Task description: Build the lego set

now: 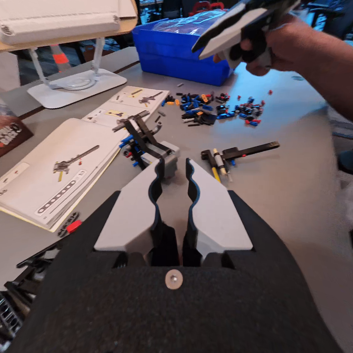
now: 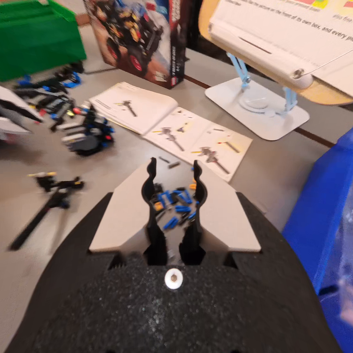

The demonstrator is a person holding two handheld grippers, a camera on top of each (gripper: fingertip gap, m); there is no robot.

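Progress looks early-to-mid, as a judgement: two sub-assemblies exist, most loose parts unused. Bigger sub-assembly (image 1: 147, 147), black beams w/ grey block and blue pins, lies on the grey worktop (image 1: 267, 191) just beside the open instruction booklet (image 1: 63, 168), partly over its edge. Smaller sub-assembly (image 1: 236, 154), a long black beam w/ yellow axle, lies apart to its right. Pile of loose pieces (image 1: 219, 108), blue, black, orange, red, sits farther back, near the blue bin (image 1: 181, 57). More built sections (image 2: 49, 101) show blurred at far left in the right wrist view; can't tell what they are.

Left hand-held gripper (image 1: 172, 162): jaws narrowly apart, empty, tips just beside the grey block; contact w/ it can't be told. Right hand-held gripper (image 2: 174, 164): jaws parted a bit wider, empty, hovering over the loose pieces, so prob. picking the next part.

Left to do: join the sub-assemblies, use up the pile, wheels etc. per the set box (image 2: 141, 38) standing at the back.

Room: a white stand (image 2: 257, 108) holding a board w/ a printed sheet, a green bin (image 2: 36, 34) at far left, dark cluttered background, motion blur throughout
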